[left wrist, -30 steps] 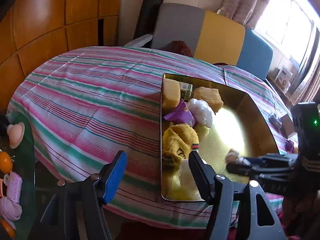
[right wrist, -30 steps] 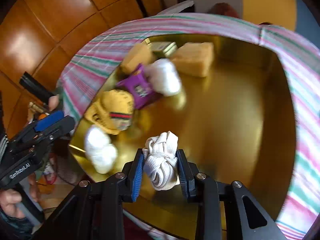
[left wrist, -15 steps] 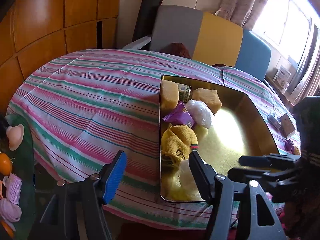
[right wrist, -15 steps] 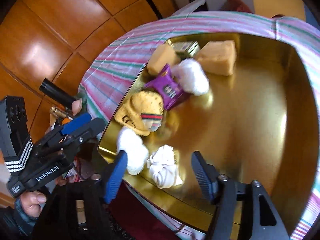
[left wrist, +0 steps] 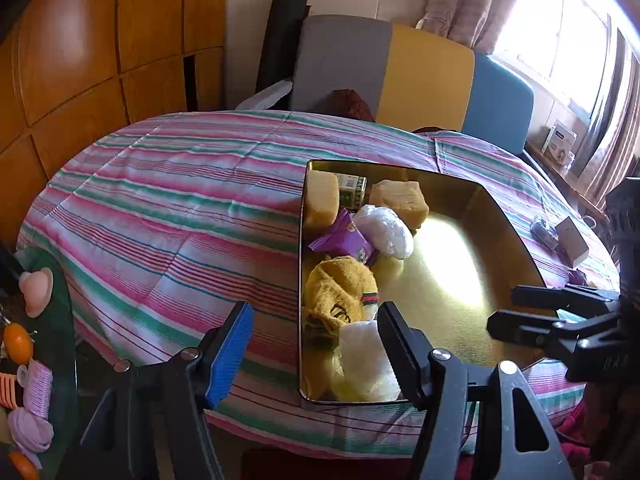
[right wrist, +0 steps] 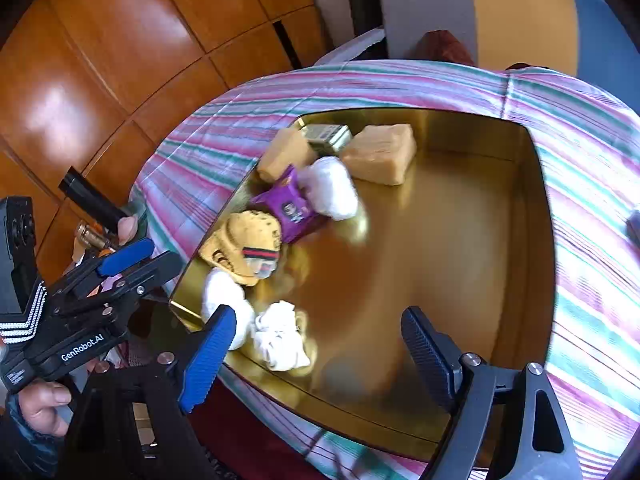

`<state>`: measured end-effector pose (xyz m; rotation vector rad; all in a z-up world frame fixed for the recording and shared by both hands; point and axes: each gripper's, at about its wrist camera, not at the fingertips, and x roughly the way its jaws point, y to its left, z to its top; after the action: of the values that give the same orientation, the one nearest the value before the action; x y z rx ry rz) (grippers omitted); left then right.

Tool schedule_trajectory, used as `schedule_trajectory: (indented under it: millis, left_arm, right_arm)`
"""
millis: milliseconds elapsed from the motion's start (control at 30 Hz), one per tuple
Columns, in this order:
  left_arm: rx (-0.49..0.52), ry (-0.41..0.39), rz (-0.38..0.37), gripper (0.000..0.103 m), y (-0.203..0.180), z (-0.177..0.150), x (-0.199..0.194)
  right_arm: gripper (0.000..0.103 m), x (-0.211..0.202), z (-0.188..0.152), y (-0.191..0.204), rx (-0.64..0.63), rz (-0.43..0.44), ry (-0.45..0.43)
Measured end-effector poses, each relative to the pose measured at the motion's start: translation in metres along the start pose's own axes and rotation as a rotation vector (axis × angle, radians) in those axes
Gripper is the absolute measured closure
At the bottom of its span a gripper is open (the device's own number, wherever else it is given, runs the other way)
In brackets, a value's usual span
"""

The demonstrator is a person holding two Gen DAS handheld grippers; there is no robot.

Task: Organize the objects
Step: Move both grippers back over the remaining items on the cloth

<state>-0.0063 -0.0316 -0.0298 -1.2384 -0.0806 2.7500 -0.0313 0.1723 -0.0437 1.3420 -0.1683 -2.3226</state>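
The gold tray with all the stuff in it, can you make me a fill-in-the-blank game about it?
1. The shiny gold metal tray sits on a ____ tablecloth.
2. The purple snack packet lies between the yellow knitted hat and a ____ plastic bag.
3. The right gripper has its jaws ____.

Missing words: striped; white; open

the left gripper (left wrist: 314, 350) has its jaws spread wide with nothing between them, one blue pad and one black pad showing, and the person's hand (right wrist: 38, 402) is wrapped around its handle, thumb raised beside the body. the right gripper (right wrist: 320, 354) also has its jaws spread wide and holds nothing; from the left wrist view it reaches in from the right side, fingers pointing left.
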Motion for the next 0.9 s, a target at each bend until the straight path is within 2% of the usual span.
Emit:
schedule_trajectory:
  millis: [233,433,700,900]
  left_arm:
    - [0.035,-0.010,-0.007,0.038,-0.012,0.006,-0.004]
    - [0.079,-0.018,-0.024,0.038,-0.028,0.012,-0.006]
    - [0.151,-0.013,-0.063,0.037,-0.062,0.024,-0.001]
    - [0.209,0.005,-0.121,0.037,-0.095,0.032,0.005]
  right_arm:
    - [0.015,-0.025,0.002,-0.029,0.050,-0.055,-0.050]
    - [0.013,-0.054,0.001,-0.069,0.104,-0.136,-0.086]
    - [0.013,-0.111,-0.006,-0.144,0.220,-0.301,-0.157]
    - [0.010,-0.165,-0.020,-0.215,0.396,-0.465,-0.275]
